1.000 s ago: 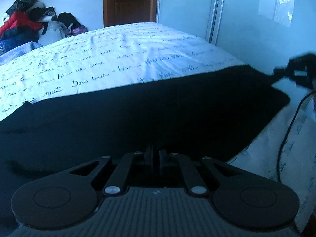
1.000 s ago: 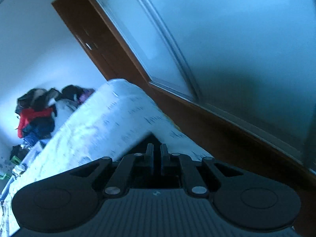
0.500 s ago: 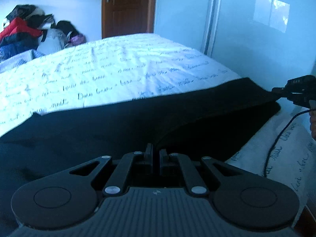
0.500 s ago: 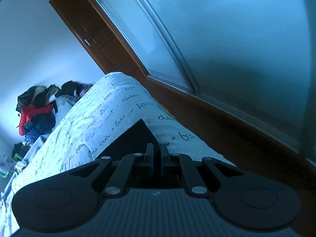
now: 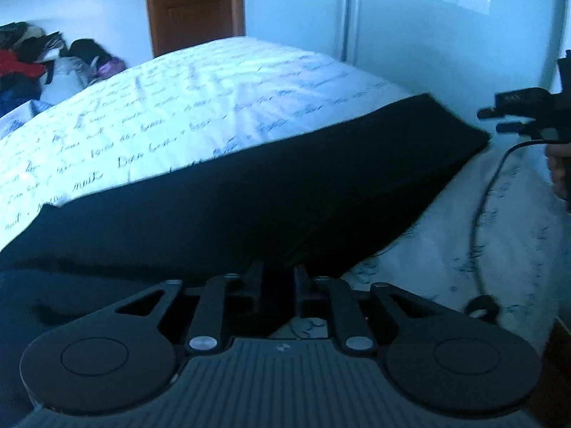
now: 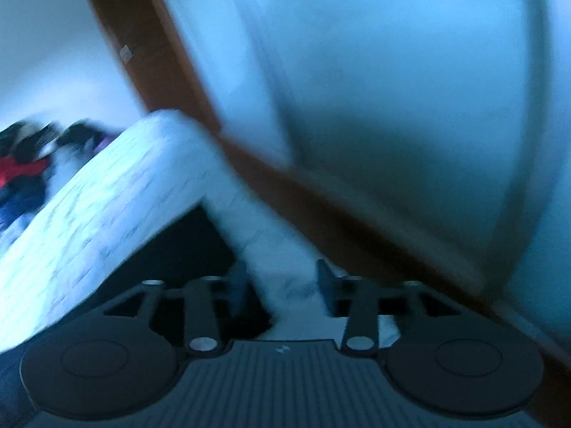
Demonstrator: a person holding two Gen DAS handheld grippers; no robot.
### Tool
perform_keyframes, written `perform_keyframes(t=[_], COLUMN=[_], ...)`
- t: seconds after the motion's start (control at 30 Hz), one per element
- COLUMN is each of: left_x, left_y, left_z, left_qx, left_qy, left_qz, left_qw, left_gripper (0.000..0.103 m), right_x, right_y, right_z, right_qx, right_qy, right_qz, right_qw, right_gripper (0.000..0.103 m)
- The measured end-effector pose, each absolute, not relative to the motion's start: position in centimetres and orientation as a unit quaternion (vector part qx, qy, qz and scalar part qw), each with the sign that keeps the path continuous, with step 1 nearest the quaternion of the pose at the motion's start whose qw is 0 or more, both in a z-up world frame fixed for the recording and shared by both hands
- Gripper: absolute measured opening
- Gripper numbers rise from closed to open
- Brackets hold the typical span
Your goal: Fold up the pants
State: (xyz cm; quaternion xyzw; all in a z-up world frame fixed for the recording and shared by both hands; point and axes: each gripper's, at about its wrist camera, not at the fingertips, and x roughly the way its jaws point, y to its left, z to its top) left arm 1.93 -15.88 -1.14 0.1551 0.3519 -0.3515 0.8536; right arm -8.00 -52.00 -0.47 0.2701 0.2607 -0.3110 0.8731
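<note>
White bed cover w/ dark handwritten script (image 5: 200, 107) fills most of the scene. Black fabric pants (image 5: 249, 192) lie folded across its near edge. Left gripper (image 5: 278, 281) at the pants' near hem, jaws opening, cloth between the fingers, not pinched. Right gripper (image 6: 282, 285) off the pants' far corner, jaws opening, only white cover between them. Thin black cable (image 5: 481, 214) right of pants.

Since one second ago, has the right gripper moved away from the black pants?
Yes. The right gripper now stands clear beyond the corner of the black pants, toward the wardrobe; its fingers are opening.
</note>
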Motion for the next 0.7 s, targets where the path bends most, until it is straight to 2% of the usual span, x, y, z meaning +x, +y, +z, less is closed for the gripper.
perform_keyframes(t=[0.1, 0.13, 0.27, 0.43, 0.53, 0.63, 0.67, 0.7], left_x=[1.7, 1.7, 2.5, 4.4, 4.6, 4.6, 4.6, 4.8], left_y=[-15.7, -15.8, -16.2, -16.9, -16.8, -16.5, -16.3, -16.2], left_z=[0.0, 0.3, 0.3, -2.1, -2.6, -2.2, -2.2, -2.2], left_qx=[0.144, 0.137, 0.110, 0.119, 0.115, 0.102, 0.101, 0.103], left_qy=[0.346, 0.345, 0.347, 0.379, 0.384, 0.378, 0.376, 0.374], left_qz=[-0.371, -0.375, -0.365, -0.312, -0.302, -0.295, -0.290, -0.282], left_qw=[0.849, 0.849, 0.857, 0.863, 0.865, 0.872, 0.875, 0.878], left_gripper=[0.040, 0.041, 0.047, 0.047, 0.046, 0.049, 0.051, 0.052], right_x=[-7.9, -7.4, -4.4, -2.1, -2.3, -2.7, -2.6, -2.4], right_y=[-50.0, -49.3, -45.9, -42.7, -42.1, -41.2, -40.7, -40.2], right_z=[1.8, 2.2, 1.4, -1.3, -1.3, -0.3, -0.1, -0.2], right_qx=[0.213, 0.203, 0.193, 0.128, 0.106, 0.120, 0.114, 0.103], right_qy=[0.223, 0.227, 0.281, 0.343, 0.333, 0.314, 0.314, 0.318], right_qz=[-0.297, -0.271, -0.139, -0.108, -0.130, -0.106, -0.095, -0.086], right_qw=[0.904, 0.913, 0.930, 0.924, 0.928, 0.936, 0.938, 0.938], right_gripper=[0.051, 0.055, 0.056, 0.057, 0.058, 0.058, 0.060, 0.065])
